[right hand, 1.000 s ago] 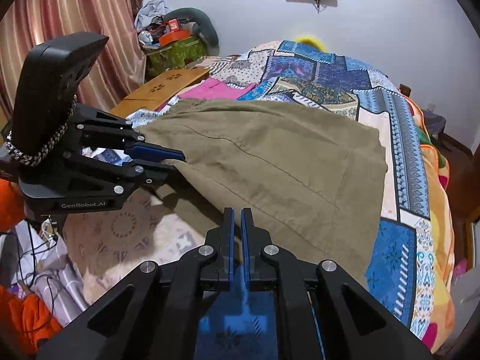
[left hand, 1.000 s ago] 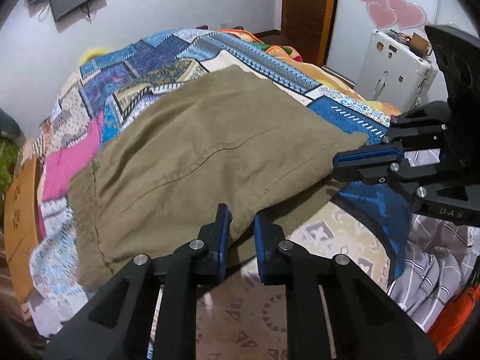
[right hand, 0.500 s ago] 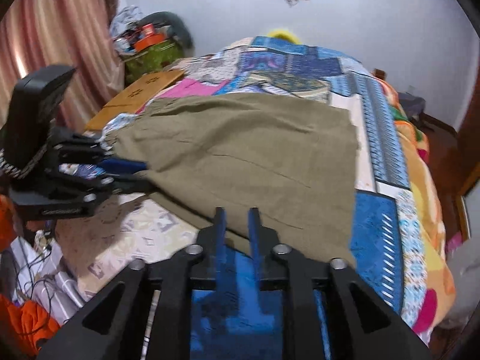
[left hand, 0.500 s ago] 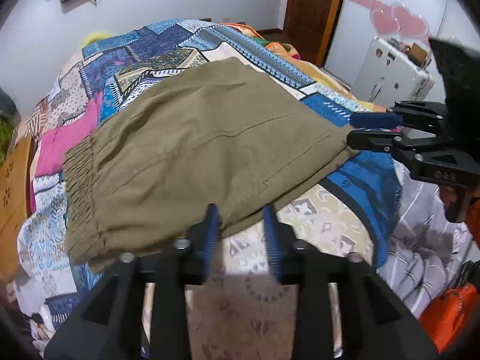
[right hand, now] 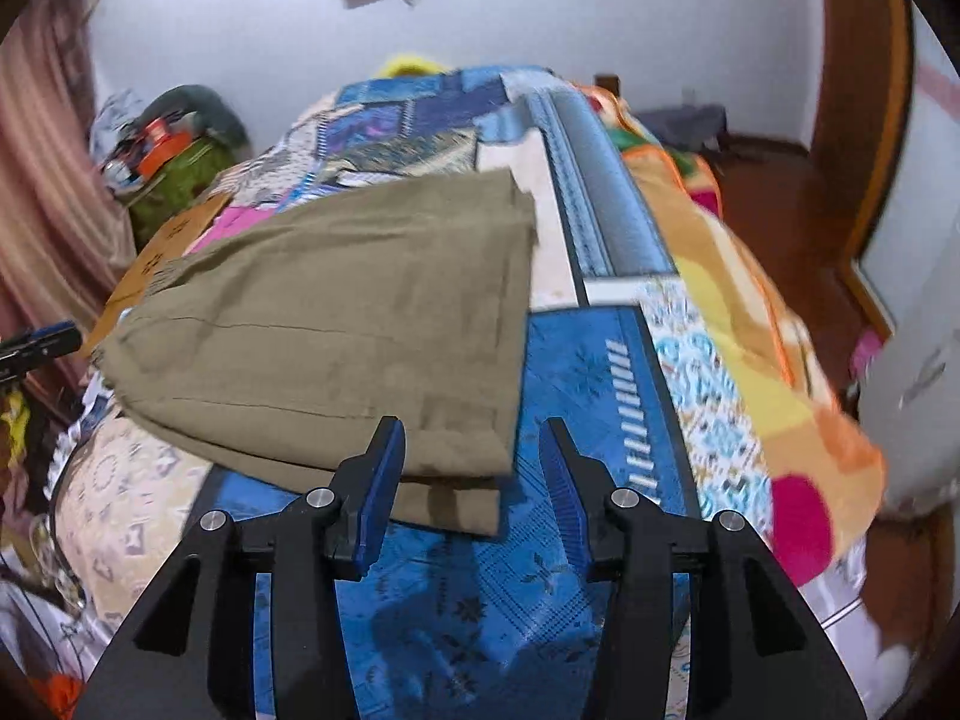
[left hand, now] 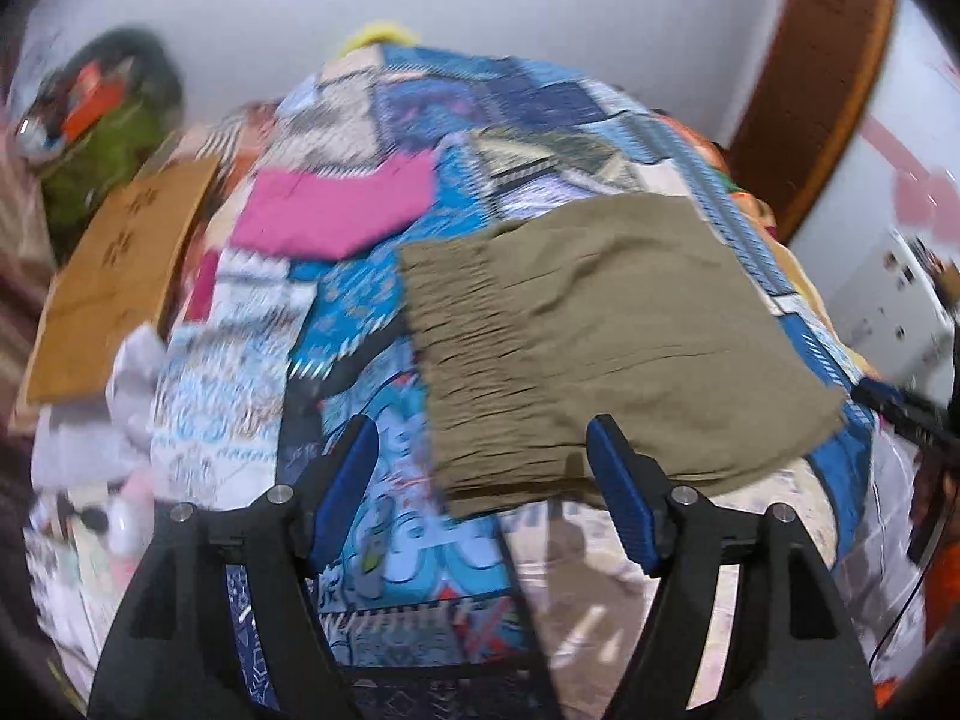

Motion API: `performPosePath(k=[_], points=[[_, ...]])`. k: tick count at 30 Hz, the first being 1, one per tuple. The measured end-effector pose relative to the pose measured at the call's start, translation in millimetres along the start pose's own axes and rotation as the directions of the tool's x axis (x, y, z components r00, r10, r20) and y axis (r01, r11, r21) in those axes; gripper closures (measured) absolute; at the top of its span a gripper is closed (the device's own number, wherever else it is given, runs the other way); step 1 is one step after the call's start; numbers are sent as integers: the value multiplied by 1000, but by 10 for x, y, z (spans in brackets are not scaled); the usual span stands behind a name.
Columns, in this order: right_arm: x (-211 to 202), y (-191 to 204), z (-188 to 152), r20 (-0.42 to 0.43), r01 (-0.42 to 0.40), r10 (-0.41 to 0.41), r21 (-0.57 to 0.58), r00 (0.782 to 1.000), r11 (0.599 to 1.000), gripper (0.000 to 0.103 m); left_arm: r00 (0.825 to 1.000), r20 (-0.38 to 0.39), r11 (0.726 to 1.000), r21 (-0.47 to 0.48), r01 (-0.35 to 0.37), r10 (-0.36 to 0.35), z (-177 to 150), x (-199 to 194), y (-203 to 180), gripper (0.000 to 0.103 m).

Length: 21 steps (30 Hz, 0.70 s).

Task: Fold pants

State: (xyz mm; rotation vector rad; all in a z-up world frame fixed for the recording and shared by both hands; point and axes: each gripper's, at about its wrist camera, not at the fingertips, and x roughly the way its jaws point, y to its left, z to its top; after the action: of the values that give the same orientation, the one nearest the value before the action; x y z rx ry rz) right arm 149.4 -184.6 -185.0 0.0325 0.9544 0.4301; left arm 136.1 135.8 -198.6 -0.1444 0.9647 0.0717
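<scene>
Olive pants (left hand: pixel 624 336) lie folded on the quilt (left hand: pixel 384 540); our left gripper (left hand: pixel 483 489) and right gripper (right hand: pixel 471 483) have just opened empty, so next we regrip an edge.

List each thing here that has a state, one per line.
pants: folded, lying flat on the bedspread, released
left gripper: open, jaws just opening, nothing gripped
right gripper: open, jaws just opening, pants corner lying beneath them, not pinched
bedspread: spread over the bed

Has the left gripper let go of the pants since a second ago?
Yes. The left gripper has just been opening; it now stands apart from the olive pants, lying on the bedspread.
</scene>
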Motion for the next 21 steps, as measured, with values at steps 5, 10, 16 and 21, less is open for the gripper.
performPosePath(k=[5, 10, 16, 21], points=[[227, -82, -108, -54, -26, 30, 76, 998, 997, 60, 995, -72, 992, -113, 58, -67, -97, 229, 185, 31], [243, -23, -156, -53, -30, 33, 66, 998, 997, 79, 982, -79, 977, -138, 161, -173, -96, 280, 157, 46], [190, 78, -144, -35, 3, -4, -24, 999, 1000, 92, 991, -61, 992, -48, 113, -116, -99, 228, -47, 59], [57, 92, -92, 11, 25, -25, -61, 1000, 998, 92, 996, 17, 997, -5, 82, -82, -43, 6, -88, 60]])
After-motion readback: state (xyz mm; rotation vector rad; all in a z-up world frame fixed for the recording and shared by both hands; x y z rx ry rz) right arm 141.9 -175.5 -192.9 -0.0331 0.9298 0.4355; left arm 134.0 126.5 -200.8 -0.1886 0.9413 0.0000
